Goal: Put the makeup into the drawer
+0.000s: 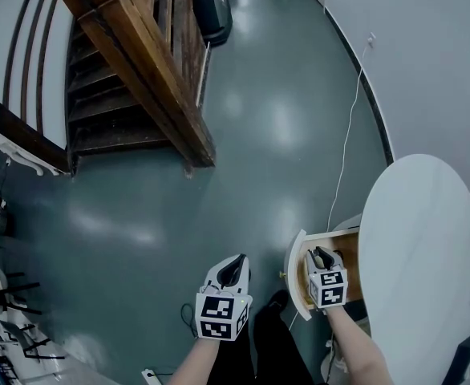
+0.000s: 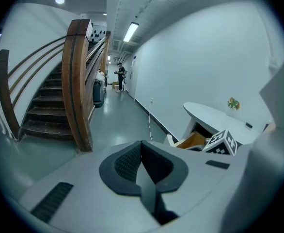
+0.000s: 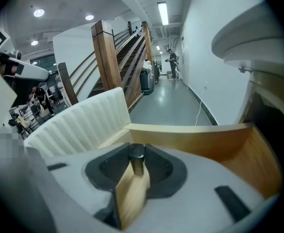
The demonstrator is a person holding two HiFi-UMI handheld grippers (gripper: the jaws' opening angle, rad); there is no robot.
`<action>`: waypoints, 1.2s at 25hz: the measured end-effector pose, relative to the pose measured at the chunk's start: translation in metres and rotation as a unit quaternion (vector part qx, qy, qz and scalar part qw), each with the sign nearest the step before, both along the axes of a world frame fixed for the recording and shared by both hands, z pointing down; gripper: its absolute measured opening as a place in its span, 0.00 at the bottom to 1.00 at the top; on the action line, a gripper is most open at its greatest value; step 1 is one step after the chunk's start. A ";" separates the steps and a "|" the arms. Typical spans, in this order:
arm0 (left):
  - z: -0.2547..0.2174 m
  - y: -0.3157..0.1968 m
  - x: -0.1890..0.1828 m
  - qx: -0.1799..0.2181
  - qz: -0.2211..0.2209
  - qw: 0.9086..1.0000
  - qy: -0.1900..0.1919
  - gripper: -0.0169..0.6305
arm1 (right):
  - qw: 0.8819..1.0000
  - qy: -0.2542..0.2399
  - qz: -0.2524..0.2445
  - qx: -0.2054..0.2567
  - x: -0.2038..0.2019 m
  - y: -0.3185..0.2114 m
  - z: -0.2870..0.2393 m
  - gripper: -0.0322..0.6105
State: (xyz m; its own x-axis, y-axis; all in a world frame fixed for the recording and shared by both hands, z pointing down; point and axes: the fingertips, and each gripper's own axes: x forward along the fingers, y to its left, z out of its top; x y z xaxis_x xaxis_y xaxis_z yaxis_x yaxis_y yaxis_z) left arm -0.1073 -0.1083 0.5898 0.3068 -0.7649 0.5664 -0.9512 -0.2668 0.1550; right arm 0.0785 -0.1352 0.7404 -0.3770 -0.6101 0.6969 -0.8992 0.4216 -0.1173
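Observation:
A small dark makeup tube stands upright between the pads of my right gripper, which is shut on it. In the head view the right gripper hangs over the open drawer, which has a wooden inside and a white ribbed front. The ribbed front and the drawer's wooden walls fill the right gripper view. My left gripper is held over the floor left of the drawer. Its pads meet with nothing between them.
A white oval table sits above the drawer at the right. A wooden staircase rises at the upper left, with a black bin beyond it. A white cable runs along the wall. A person stands far down the corridor.

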 end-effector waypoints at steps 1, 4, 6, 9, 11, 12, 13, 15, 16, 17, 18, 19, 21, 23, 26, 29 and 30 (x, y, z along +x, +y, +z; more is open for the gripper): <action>0.001 0.000 0.000 -0.001 0.000 1.000 -0.001 0.03 | 1.000 0.003 0.001 -0.002 0.001 0.000 0.004 0.21; 0.004 -0.002 -0.001 -0.003 -0.001 1.000 -0.001 0.03 | 1.000 0.014 0.001 -0.008 0.003 -0.001 0.014 0.21; 0.006 -0.003 -0.001 -0.004 -0.002 1.000 -0.001 0.03 | 1.000 0.017 0.002 -0.010 0.003 -0.002 0.018 0.21; 0.007 -0.005 -0.001 -0.003 -0.002 1.000 0.000 0.03 | 1.000 0.021 0.000 -0.009 0.002 -0.006 0.020 0.21; 0.008 -0.005 -0.001 -0.004 -0.002 1.000 -0.001 0.03 | 1.000 0.024 -0.003 -0.009 0.001 -0.007 0.020 0.21; 0.008 -0.005 -0.001 -0.004 -0.002 1.000 -0.001 0.03 | 1.000 0.026 -0.002 -0.010 0.001 -0.007 0.021 0.21; 0.009 -0.005 -0.001 -0.005 -0.002 1.000 -0.002 0.03 | 1.000 0.027 -0.001 -0.012 0.002 -0.007 0.022 0.21; 0.010 -0.005 0.001 -0.006 -0.001 1.000 -0.003 0.03 | 0.999 0.030 0.005 -0.015 0.004 -0.008 0.025 0.21; 0.010 -0.004 0.001 -0.006 -0.001 1.000 -0.004 0.03 | 0.999 0.031 0.008 -0.017 0.005 -0.009 0.026 0.21; 0.011 -0.004 0.001 -0.006 0.000 1.000 -0.004 0.03 | 0.999 0.032 0.010 -0.018 0.006 -0.009 0.026 0.21; 0.011 -0.004 0.002 -0.007 0.000 1.000 -0.004 0.03 | 0.999 0.032 0.013 -0.019 0.008 -0.010 0.027 0.21; 0.012 -0.004 0.002 -0.007 0.001 1.000 -0.004 0.03 | 0.999 0.030 0.018 -0.020 0.009 -0.010 0.028 0.21; 0.012 -0.004 0.002 -0.008 0.002 1.000 -0.005 0.03 | 0.999 0.026 0.030 -0.029 0.012 -0.011 0.031 0.21; 0.014 -0.003 0.003 -0.009 0.003 1.000 -0.006 0.03 | 0.998 0.020 0.042 -0.038 0.014 -0.010 0.033 0.21; 0.015 -0.003 0.005 -0.011 0.005 1.000 -0.004 0.03 | 0.998 0.018 0.044 -0.040 0.016 -0.010 0.034 0.21; 0.014 -0.003 0.006 -0.012 0.007 1.000 -0.003 0.03 | 0.998 0.027 0.038 -0.042 0.014 -0.010 0.034 0.21; 0.014 -0.003 0.007 -0.011 0.007 1.000 -0.003 0.03 | 0.998 0.032 0.037 -0.043 0.014 -0.009 0.034 0.21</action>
State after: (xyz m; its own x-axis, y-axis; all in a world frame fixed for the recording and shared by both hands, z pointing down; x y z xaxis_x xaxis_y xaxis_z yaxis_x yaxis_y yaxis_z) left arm -0.1007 -0.1115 0.6041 0.3140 -0.7473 0.5856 -0.9483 -0.2770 0.1550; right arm 0.0925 -0.1446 0.7743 -0.2864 -0.5716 0.7689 -0.9344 0.3439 -0.0924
